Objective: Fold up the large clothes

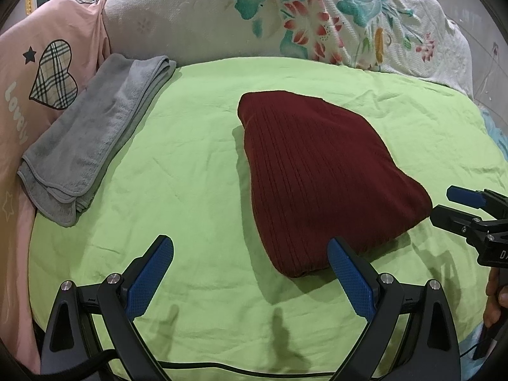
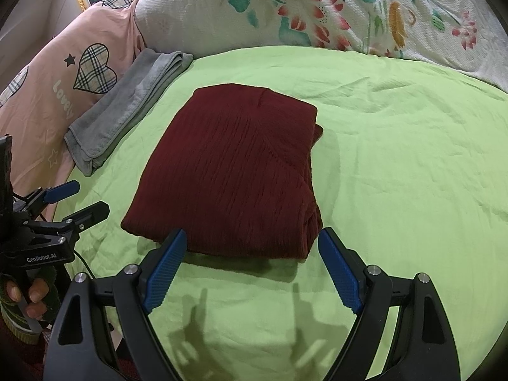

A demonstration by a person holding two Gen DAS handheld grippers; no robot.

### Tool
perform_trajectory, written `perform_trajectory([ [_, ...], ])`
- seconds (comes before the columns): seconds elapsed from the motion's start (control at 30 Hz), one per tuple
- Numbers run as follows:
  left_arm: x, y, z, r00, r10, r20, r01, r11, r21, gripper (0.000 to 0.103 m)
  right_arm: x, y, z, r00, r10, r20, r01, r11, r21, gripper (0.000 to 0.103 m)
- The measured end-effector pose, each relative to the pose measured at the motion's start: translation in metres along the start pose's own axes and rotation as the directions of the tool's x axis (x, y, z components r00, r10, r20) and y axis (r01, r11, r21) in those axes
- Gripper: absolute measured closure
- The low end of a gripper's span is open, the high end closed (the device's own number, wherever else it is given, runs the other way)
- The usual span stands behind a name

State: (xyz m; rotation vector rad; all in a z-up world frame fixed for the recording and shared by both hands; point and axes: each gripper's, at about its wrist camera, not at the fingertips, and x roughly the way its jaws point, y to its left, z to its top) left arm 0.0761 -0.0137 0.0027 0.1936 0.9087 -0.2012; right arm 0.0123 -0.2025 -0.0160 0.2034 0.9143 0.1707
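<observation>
A green bed sheet [image 2: 397,165] covers the bed. The folded dark red sweater [image 2: 235,171] lies on it, just in front of the right gripper [image 2: 250,250] and the left gripper [image 1: 250,254]. Both are wide open and hold nothing. A folded gray towel [image 1: 92,139] lies far left, by a pink pillow [image 1: 47,63]. A flowery blanket [image 2: 317,9] is behind.
</observation>
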Motion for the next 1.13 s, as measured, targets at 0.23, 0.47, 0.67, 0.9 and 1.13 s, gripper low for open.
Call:
perform_trajectory([
  [0.23, 0.004, -0.002, 0.005, 1.0, 0.003, -0.007, -0.003, 1.0, 0.009, 0.005, 0.003, -0.004, 0.014, 1.0, 0.004, 0.0, -0.004, 1.0, -0.012, 0.018],
  [0.47, 0.005, -0.004, 0.009, 1.0, 0.022, 0.006, -0.023, 0.999, 0.022, 0.005, 0.006, -0.005, 0.019, 1.0, 0.008, -0.002, -0.008, 1.0, -0.02, 0.018],
  [0.67, 0.005, -0.006, 0.011, 0.999, 0.03, 0.01, -0.03, 0.999, 0.023, 0.005, 0.008, -0.005, 0.021, 1.0, 0.012, -0.004, -0.012, 1.0, -0.026, 0.018],
  [0.9, 0.006, -0.002, 0.015, 0.999, 0.036, 0.013, -0.037, 0.999, 0.022, 0.005, 0.008, -0.006, 0.021, 1.0, 0.012, -0.004, -0.012, 1.0, -0.026, 0.018],
  [1.13, 0.003, -0.001, 0.015, 0.999, 0.042, 0.015, -0.043, 0.999, 0.023, 0.005, 0.008, -0.007, 0.022, 1.0, 0.013, -0.005, -0.013, 1.0, -0.026, 0.018],
])
